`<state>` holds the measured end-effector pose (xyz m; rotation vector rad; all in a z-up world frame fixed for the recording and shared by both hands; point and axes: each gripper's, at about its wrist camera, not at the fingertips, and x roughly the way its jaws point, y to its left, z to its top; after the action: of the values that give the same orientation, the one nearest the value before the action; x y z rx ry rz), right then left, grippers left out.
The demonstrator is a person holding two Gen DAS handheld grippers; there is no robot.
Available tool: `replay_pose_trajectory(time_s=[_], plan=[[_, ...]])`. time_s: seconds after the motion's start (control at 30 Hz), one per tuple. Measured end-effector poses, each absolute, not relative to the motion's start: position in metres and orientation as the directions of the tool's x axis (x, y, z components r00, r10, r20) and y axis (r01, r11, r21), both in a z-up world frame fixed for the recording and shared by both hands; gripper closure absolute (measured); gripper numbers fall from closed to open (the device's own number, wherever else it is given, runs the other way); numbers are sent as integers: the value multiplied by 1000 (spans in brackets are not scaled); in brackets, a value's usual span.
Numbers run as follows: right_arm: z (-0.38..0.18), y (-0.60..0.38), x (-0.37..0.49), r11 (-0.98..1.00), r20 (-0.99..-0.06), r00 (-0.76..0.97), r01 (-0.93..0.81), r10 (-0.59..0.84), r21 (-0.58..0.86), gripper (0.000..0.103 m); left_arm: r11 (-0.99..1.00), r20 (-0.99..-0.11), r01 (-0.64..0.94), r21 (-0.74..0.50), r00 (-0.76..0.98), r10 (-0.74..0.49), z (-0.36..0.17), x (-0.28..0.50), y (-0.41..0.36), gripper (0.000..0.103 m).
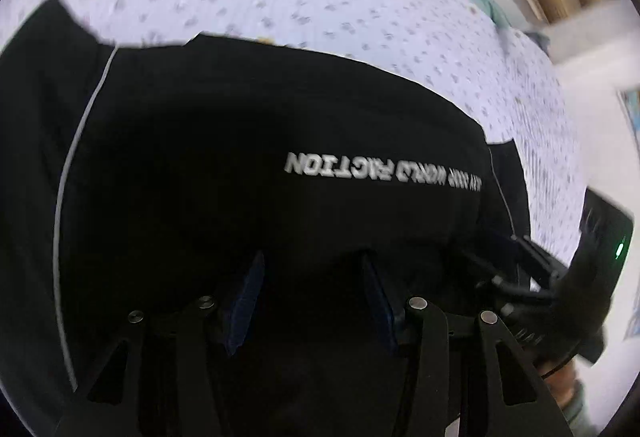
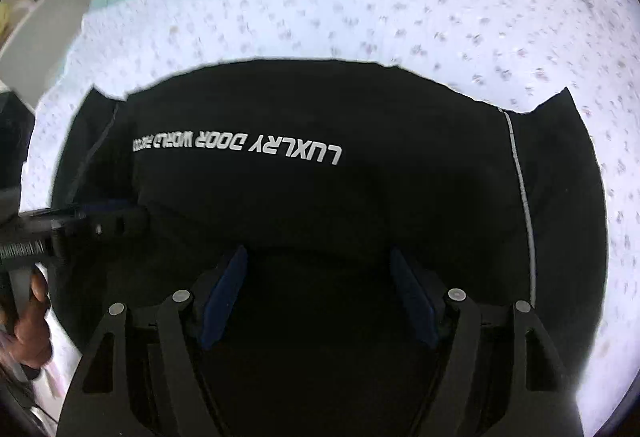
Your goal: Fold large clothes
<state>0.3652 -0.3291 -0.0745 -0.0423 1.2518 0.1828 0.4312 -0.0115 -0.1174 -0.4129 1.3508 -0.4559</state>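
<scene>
We've got one black garment (image 2: 304, 197) with white lettering lying flat on the bed (image 2: 360, 9), on a floral sheet. Both sides look turned in along the piped seams, so we'd guess the side folds are done and the end-to-end fold is left. Two grippers: the left gripper (image 1: 310, 277) and the right gripper (image 2: 318, 271) both hover low over the near edge, jaws spread wide with nothing pinched between them.
</scene>
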Motion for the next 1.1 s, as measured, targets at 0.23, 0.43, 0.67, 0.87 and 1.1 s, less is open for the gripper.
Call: replay_pose_trajectory(time_s=[0.23,0.43,0.67,0.87,1.1], plan=[[-71,-335,363,984,-942,316,-166,114,63,25,824,-801,123,-552,197,-566,-101,413,-8,52],[-39,-356,339,984,-942,311,-157,125,79,24,850,-798,177,-496,292,-527,-48,382,43,51],[-14,-402,300,995,-934,347,-74,87,65,24,871,-797,75,-486,371,-476,-20,360,141,51],[8,-443,285,995,-912,400,11,88,100,24,884,-830,-45,-465,368,-418,-47,346,178,51],[4,-484,290,984,-906,418,127,62,126,24,818,-794,-87,-569,319,-518,-84,355,187,46]])
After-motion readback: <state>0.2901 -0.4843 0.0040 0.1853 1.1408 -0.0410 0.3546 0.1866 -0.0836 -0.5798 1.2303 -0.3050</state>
